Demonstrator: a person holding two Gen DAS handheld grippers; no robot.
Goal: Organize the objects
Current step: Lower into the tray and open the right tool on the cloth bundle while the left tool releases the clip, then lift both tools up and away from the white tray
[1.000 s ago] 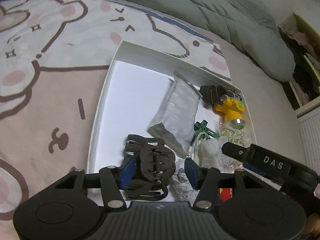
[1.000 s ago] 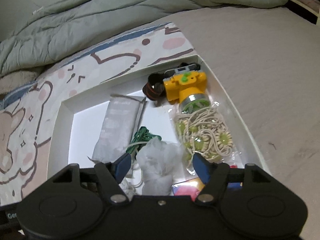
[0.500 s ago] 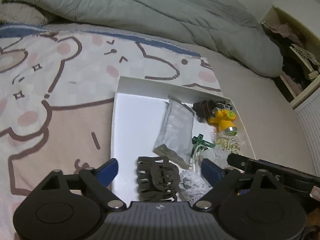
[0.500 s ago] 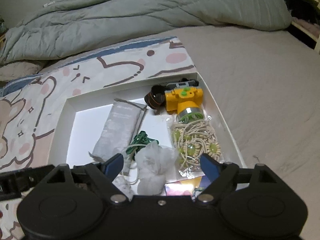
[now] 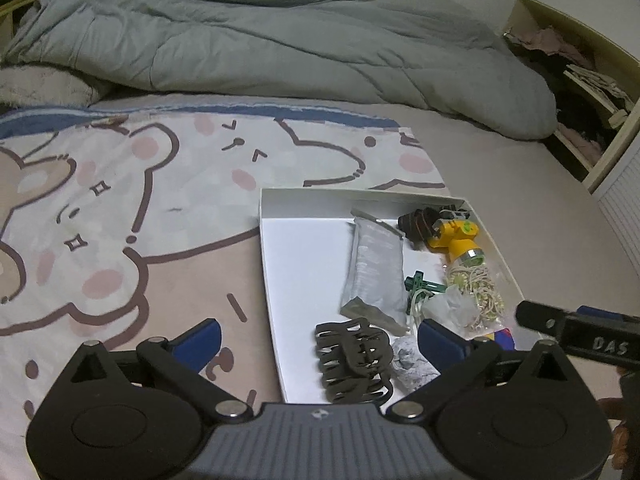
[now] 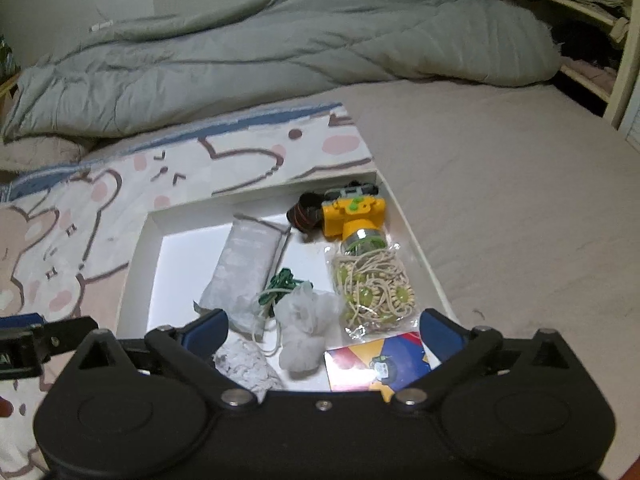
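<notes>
Now both tools idle. Left gripper [image 5: 316, 340] jaws spread wide, holding nothing; dark hair claw [image 5: 354, 360] lies loose between the fingers, inside the white box [image 5: 267, 240] at its 6 o'clock corner. Right gripper [image 6: 324, 330] likewise gaping and empty, hovering over the box's near end. Grey pouch [image 5: 374, 268] at centre; yellow toy camera [image 5: 454, 236] toward 1 o'clock; bag of beaded cords [image 6: 374, 284] just below it. Box sits on cartoon bear blanket [image 5: 120, 208].
</notes>
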